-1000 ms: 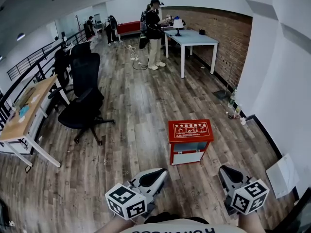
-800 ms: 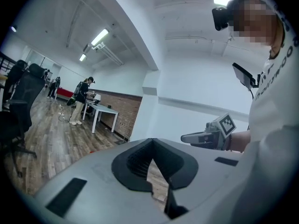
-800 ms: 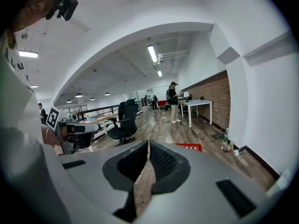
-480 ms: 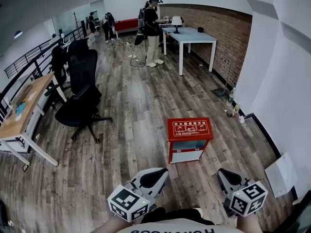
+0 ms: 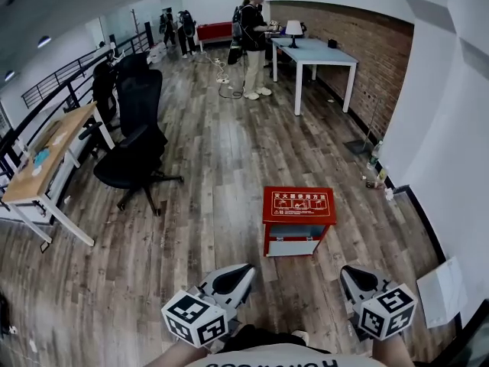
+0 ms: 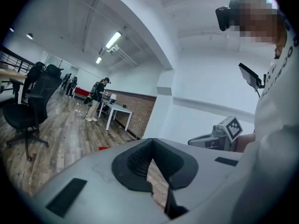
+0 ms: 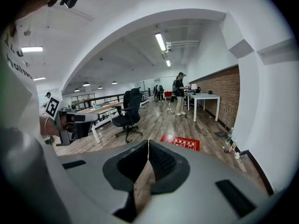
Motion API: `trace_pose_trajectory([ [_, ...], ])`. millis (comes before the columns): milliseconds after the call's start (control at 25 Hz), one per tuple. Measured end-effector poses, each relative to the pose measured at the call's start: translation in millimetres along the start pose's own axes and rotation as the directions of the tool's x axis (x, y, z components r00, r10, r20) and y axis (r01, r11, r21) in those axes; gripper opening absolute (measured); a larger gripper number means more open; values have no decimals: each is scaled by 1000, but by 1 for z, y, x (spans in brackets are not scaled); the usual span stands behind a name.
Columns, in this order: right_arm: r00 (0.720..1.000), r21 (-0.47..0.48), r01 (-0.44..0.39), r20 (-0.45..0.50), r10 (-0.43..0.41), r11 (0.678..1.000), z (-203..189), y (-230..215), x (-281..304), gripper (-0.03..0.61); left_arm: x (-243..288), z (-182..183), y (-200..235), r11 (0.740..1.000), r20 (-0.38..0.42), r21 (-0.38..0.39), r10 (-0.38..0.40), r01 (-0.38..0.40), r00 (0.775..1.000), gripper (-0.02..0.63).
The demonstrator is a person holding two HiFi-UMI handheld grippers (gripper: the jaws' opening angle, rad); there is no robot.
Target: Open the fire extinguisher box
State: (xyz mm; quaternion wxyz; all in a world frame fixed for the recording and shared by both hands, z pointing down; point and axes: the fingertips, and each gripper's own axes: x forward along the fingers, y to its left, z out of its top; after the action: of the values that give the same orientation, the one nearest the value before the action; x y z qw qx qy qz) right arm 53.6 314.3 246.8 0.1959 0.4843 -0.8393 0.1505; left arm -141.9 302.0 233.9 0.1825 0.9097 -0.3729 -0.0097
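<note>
The fire extinguisher box is a small red cabinet with a printed red lid and a pale front panel. It stands closed on the wood floor just ahead of me. My left gripper and right gripper hover low in the head view, either side of the box and short of it. Both are shut with nothing between the jaws. The right gripper view shows the red lid beyond the shut jaws of the right gripper. In the left gripper view only a red sliver of the box shows past the left gripper.
Black office chairs and a wooden desk stand to the left by a railing. A white table with a person beside it stands far back. Bottles sit by the brick wall, and a white panel leans on the right.
The head view has swung slightly, so the far room sits more to the right. Both grippers have dipped a little. The box has not moved and stays closed.
</note>
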Motion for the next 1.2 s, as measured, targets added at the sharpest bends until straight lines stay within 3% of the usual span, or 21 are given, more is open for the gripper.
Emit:
trace_pose_trajectory([
  [680, 995, -30, -79, -59, 78, 996, -24, -110, -13, 11, 91, -29, -53, 997, 4, -34, 70, -70, 998, 6],
  [1200, 992, 20, -101, -69, 103, 995, -35, -128, -8, 11, 118, -35, -53, 997, -57, -39, 63, -65, 996, 6],
])
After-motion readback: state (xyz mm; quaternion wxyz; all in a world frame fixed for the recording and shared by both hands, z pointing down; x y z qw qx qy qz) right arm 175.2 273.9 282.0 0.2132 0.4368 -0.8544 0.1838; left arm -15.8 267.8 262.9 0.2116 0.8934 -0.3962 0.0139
